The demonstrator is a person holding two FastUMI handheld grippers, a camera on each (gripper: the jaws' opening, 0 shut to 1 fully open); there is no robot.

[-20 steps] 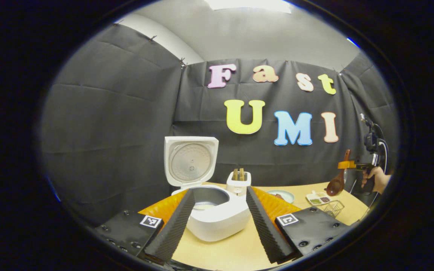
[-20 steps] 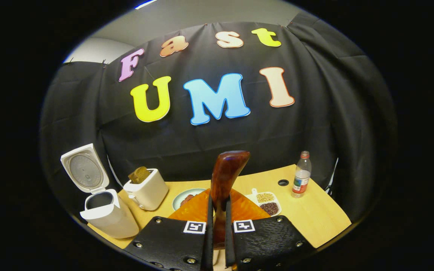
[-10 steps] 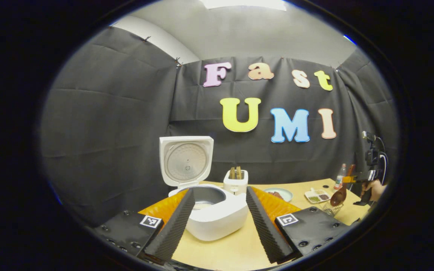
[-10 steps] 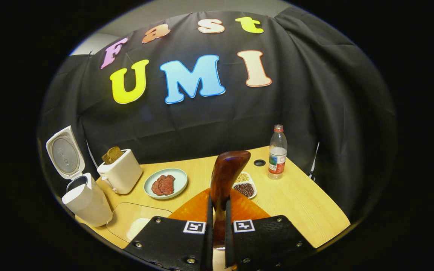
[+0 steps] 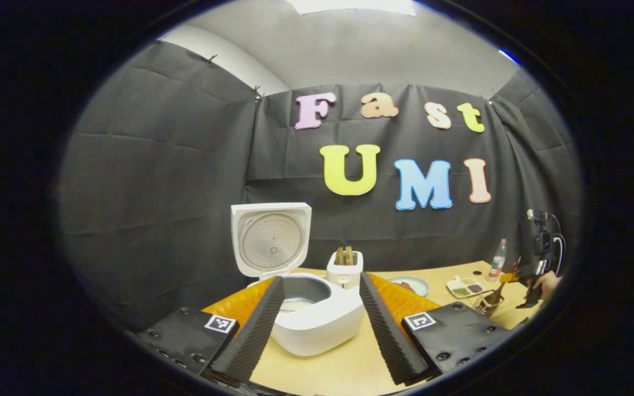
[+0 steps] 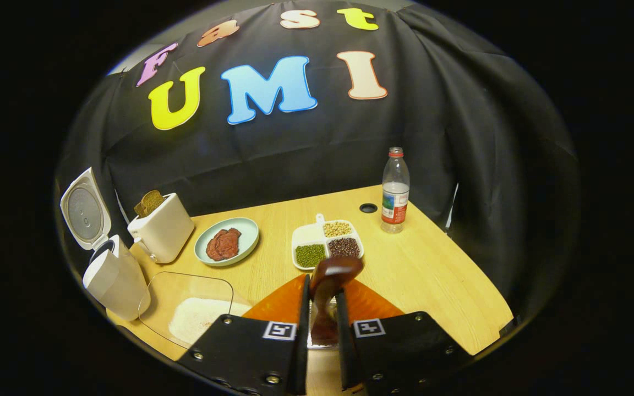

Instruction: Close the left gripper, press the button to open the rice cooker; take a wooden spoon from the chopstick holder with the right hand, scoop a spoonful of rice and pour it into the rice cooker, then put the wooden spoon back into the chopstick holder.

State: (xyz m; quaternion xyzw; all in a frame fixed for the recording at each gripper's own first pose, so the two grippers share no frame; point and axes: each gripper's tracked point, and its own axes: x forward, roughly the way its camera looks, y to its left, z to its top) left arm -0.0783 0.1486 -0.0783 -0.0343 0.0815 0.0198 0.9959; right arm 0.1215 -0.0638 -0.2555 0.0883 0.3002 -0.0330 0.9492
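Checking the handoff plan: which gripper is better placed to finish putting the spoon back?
Right. The right gripper holds the wooden spoon at the wire chopstick holder; the left gripper hangs open by the rice cooker.

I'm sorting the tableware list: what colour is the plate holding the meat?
The plate is pale green, clearest in the right gripper view.

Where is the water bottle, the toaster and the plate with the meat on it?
water bottle (image 6: 394,190), right gripper view, on its clear body
toaster (image 6: 163,228), right gripper view, on its white side
plate (image 6: 245,224), right gripper view, on its bare rim
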